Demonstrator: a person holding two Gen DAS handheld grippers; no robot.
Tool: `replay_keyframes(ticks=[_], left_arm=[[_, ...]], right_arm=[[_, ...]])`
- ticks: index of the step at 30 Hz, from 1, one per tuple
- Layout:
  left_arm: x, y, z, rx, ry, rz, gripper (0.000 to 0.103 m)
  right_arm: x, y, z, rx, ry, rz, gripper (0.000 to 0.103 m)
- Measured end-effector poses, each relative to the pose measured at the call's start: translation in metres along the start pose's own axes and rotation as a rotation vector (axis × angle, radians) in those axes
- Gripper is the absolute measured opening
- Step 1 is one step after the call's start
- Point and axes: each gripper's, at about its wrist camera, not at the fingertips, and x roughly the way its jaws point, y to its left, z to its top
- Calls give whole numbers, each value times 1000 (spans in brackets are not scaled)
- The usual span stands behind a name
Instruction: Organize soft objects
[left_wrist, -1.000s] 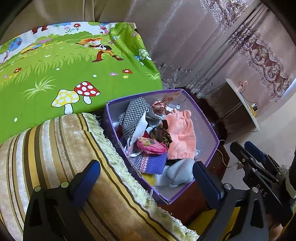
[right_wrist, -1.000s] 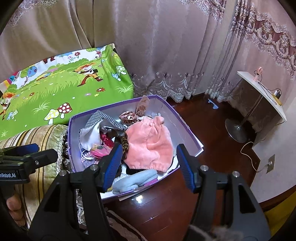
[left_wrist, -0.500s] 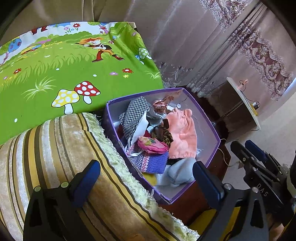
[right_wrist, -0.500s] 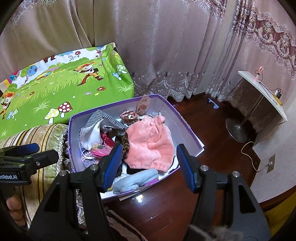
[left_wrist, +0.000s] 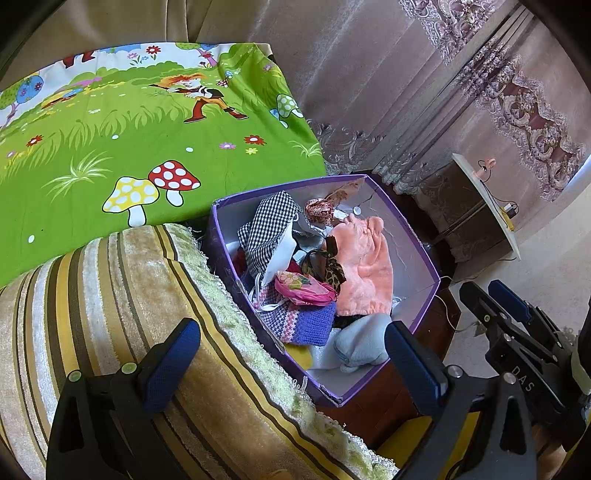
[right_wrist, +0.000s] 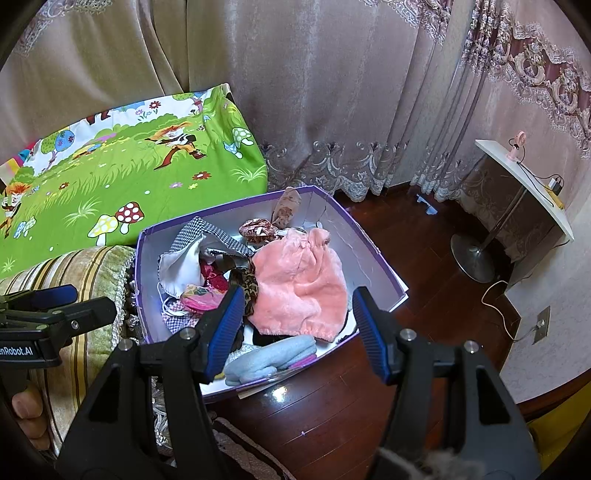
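Dark wooden floor (right_wrist: 402, 254) and long patterned curtains (right_wrist: 325, 92) frame a purple box (right_wrist: 373, 251) heaped with soft objects. Ahead of the right hand-held gripper (right_wrist: 295, 332), whose jaws stand apart and empty, a pink fleece garment (right_wrist: 299, 284) lies on top, with a light blue bundle (right_wrist: 269, 360) just below its fingertips. The left hand-held gripper (left_wrist: 291, 363) also gapes with nothing between its pads, hovering over a striped cushion (left_wrist: 110, 295); the box lies ahead and to its right, a checkered cloth (left_wrist: 269, 225) inside. Beyond spreads a green cartoon sheet (left_wrist: 129, 140).
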Motion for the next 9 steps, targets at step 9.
replay_keyframes(ticks=[9], left_arm=[[1, -7, -2, 50, -11, 2, 101]], right_arm=[[2, 0, -1, 3, 8, 5, 65]])
